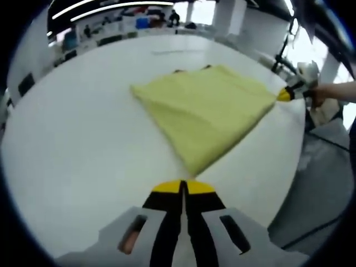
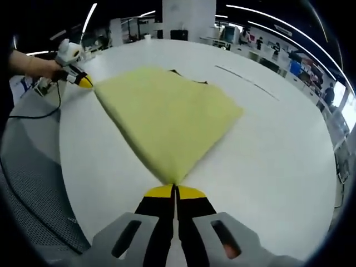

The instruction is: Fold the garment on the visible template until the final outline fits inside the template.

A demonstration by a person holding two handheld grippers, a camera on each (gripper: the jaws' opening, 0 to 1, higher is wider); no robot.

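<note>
Both corners of the yellow garment point(image 2: 167, 119) are pinched in the shut left claw point(image 1: 183, 187) and right claw point(image 2: 174, 191); they should be carried level so the fold lands square on the tabletop point(image 2: 267, 150)

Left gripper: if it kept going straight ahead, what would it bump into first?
The yellow garment. The left gripper has its jaws shut at the cloth's near corner, so going straight on it would run into the folded cloth lying on the white table.
</note>
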